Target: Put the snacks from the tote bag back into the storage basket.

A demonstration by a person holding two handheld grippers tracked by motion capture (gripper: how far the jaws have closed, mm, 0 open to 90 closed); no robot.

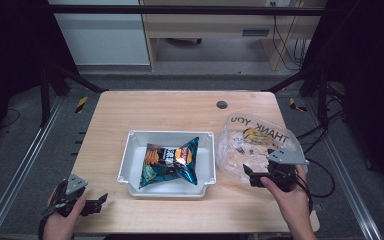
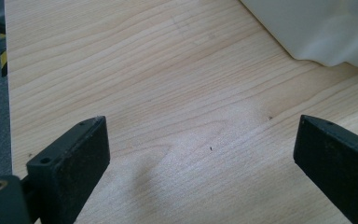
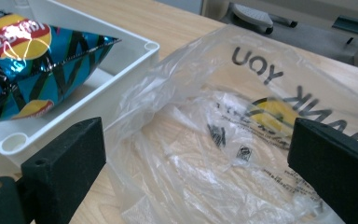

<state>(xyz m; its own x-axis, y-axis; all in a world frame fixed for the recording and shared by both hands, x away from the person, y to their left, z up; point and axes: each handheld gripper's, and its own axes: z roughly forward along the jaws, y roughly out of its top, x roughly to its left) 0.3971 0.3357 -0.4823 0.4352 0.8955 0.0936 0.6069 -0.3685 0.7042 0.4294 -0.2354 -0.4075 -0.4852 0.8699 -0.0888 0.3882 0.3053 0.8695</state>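
Wooden table (image 1: pixel 180 107) hosting work: right gripper (image 3: pixel 198 154) hovering wide open, empty, over plastic bag (image 3: pixel 242 140); pinching single rim layer advisable. Left gripper (image 2: pixel 200 154) idling open.

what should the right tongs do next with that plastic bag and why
Probably ease the right tongs forward and down, then close on the near edge of the plastic bag. Their jaws stand open with the crumpled film lying between them, not yet pinched, and the bag lies flat beside the tray holding the chip packet.
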